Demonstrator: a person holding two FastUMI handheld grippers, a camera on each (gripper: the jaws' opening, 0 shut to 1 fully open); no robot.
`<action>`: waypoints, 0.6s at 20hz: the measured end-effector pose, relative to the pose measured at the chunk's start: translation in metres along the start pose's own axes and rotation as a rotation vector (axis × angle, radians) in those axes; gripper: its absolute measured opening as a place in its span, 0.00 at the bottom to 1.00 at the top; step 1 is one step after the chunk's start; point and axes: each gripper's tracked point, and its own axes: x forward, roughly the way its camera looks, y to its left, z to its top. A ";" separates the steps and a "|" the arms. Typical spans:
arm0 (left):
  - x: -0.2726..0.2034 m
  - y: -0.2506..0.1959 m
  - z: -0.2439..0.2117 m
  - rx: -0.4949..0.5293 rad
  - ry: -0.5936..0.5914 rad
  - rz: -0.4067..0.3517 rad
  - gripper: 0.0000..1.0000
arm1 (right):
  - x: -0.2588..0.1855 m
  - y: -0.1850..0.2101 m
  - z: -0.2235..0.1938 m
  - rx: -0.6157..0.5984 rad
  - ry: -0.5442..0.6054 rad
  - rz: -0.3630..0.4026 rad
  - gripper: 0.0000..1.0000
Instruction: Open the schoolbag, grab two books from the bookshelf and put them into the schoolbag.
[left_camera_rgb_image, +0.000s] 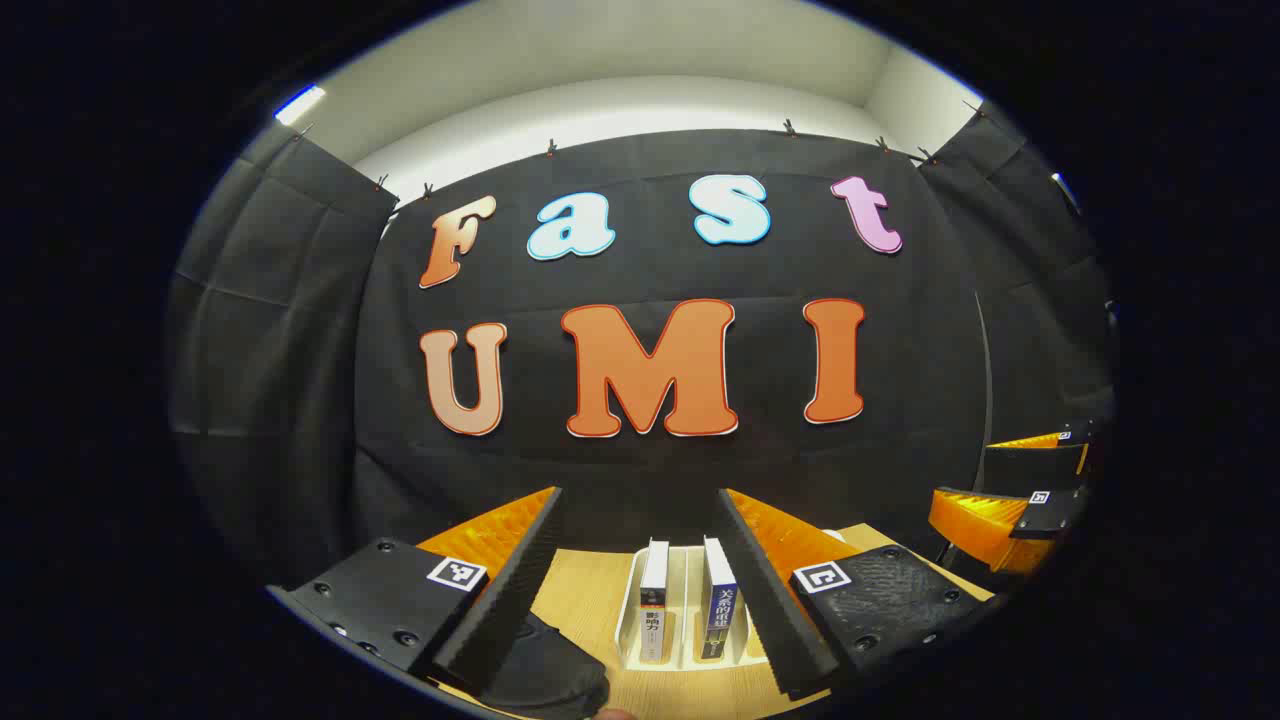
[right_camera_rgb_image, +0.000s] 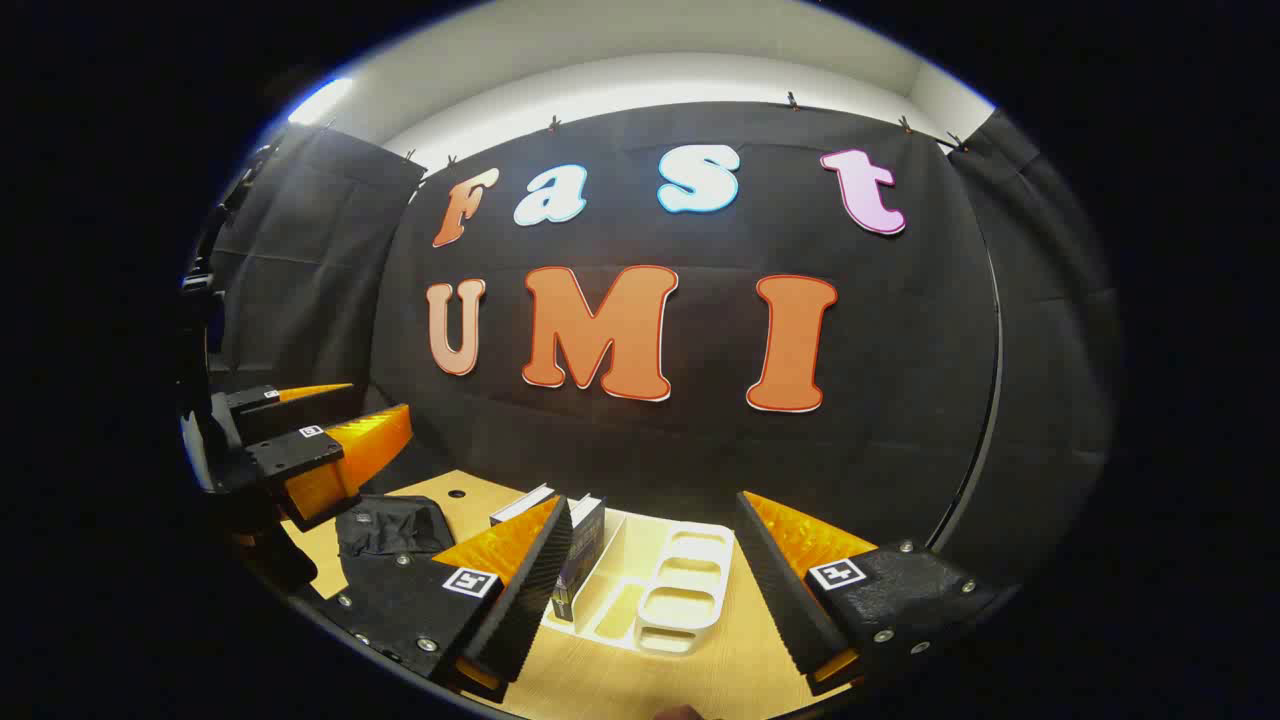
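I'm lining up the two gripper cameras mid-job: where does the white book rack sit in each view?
Left gripper view: the white book rack sits bottom centre on the wooden table, between this gripper's two fingers, with two books upright in it.
Right gripper view: the rack sits bottom centre, slightly right, its near slots empty.
Shared landmark: the black schoolbag, left of the rack.

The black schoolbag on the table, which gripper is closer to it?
Left. The left gripper hangs open right above the schoolbag, which lies under its left finger. The right gripper hangs open over the white book rack, with the bag off to its left.
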 end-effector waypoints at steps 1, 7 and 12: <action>0.004 0.004 -0.004 -0.009 0.004 -0.006 0.95 | 0.002 0.000 -0.005 0.003 0.010 -0.024 0.97; 0.023 0.017 -0.012 -0.102 0.024 -0.077 0.96 | 0.012 0.019 -0.021 0.079 0.088 -0.094 1.00; 0.032 0.013 -0.010 -0.089 0.012 -0.137 0.97 | 0.013 0.025 -0.028 0.079 0.114 -0.137 0.97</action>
